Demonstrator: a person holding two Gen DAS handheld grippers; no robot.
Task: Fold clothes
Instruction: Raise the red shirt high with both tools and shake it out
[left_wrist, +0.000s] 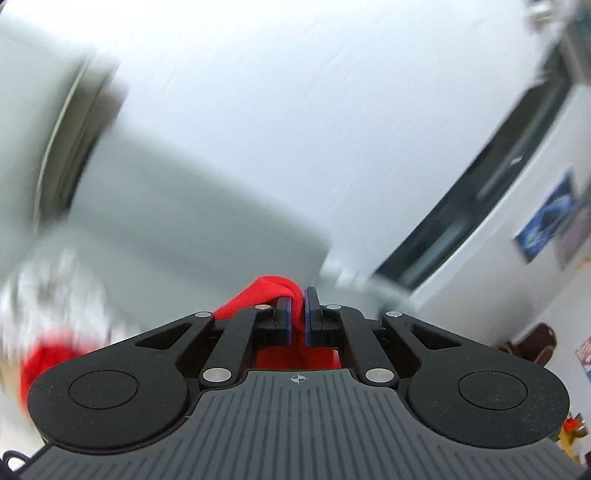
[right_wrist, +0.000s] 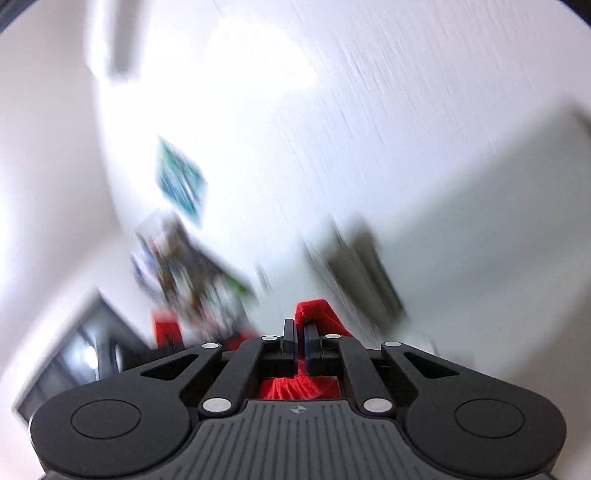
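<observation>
Left gripper (left_wrist: 298, 295) and right gripper (right_wrist: 300, 326) each pinch the soft, light red garment (left_wrist: 258, 291) at its edge, remainder drooping below.

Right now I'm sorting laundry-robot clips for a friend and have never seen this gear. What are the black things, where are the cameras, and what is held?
No robot: a person holds one hand-held gripper in each hand, each with a camera looking along its two fingers. One picture comes from the left gripper, the other from the right gripper. Both are shut on red cloth, seemingly one garment, lifted toward blurred white walls and ceiling. No table or surface can be made out.
</observation>
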